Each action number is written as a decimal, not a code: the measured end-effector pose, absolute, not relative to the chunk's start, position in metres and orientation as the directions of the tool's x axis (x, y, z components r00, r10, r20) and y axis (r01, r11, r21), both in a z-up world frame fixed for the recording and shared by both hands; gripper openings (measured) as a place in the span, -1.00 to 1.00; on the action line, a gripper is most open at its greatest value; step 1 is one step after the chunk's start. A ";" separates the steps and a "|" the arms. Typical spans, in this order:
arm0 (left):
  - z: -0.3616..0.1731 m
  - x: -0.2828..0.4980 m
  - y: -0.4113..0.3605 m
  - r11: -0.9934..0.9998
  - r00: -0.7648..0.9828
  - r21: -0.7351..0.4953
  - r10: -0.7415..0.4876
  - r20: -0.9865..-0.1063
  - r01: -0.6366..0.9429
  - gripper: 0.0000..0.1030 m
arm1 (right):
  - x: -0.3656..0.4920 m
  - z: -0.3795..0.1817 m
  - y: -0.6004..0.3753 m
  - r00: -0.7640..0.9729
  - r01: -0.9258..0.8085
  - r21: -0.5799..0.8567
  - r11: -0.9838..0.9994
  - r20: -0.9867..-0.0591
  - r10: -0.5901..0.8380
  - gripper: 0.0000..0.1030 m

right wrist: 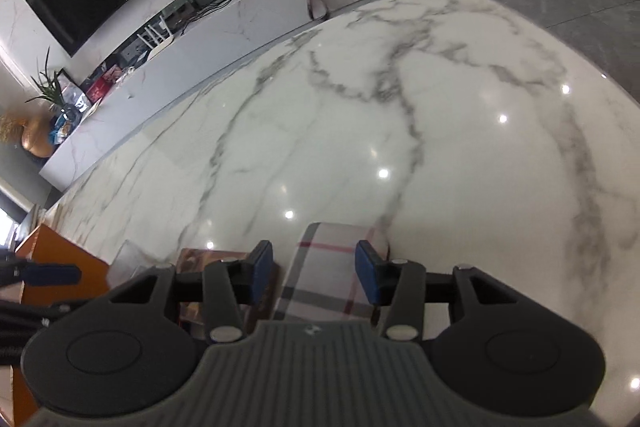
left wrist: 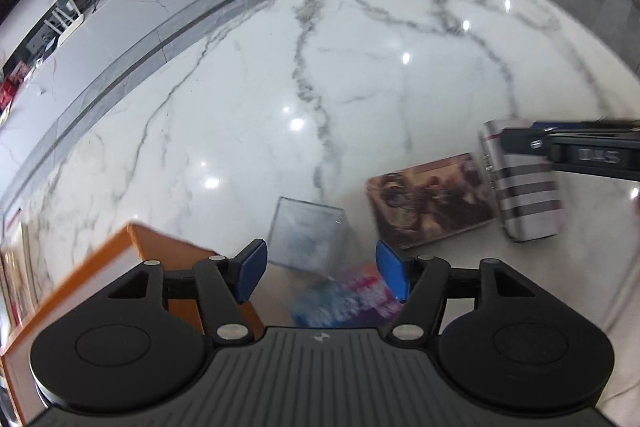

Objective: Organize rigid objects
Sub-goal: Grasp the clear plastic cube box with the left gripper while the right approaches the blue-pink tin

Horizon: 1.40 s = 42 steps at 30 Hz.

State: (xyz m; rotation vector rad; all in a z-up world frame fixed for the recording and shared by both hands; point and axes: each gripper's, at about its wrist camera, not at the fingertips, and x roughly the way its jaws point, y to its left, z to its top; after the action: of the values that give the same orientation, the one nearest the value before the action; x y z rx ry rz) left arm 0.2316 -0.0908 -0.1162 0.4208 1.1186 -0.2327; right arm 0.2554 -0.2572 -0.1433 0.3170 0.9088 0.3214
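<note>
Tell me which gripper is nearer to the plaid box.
Right. The right gripper hangs directly over the plaid box, its open jaws to either side. The left gripper is farther off, above a colourful box, beyond the picture box.

Your left gripper point(left wrist: 320, 269) sits low in the frame's centre, tilted steeply downward, its blue pads point(left wrist: 250, 271) parted. Your right gripper point(right wrist: 314, 273) sits likewise at bottom centre, jaws apart, gripping nothing.
</note>
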 end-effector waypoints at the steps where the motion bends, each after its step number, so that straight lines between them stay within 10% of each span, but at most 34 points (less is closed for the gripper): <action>1: -0.121 0.237 -0.091 0.890 0.413 0.221 0.041 -0.910 0.399 0.44 | 0.255 -0.143 -0.256 0.578 -0.142 0.389 0.910 -0.714 0.395 -0.05; 21: -0.142 0.256 -0.088 0.906 0.344 0.157 0.013 -0.939 0.392 0.10 | 0.256 -0.140 -0.242 0.596 -0.232 0.328 0.916 -0.696 0.401 0.02; 42: -0.030 0.176 -0.034 0.991 0.534 -0.022 -0.091 -0.840 0.135 0.10 | 0.192 -0.139 -0.149 0.353 -0.807 0.130 0.575 -0.675 0.648 -0.24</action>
State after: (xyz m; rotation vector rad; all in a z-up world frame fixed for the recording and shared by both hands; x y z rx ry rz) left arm 0.1762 -0.0341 -0.0304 0.0473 0.9980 -0.1348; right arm 0.1922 -0.1490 -0.1391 -0.2416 0.7514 0.9529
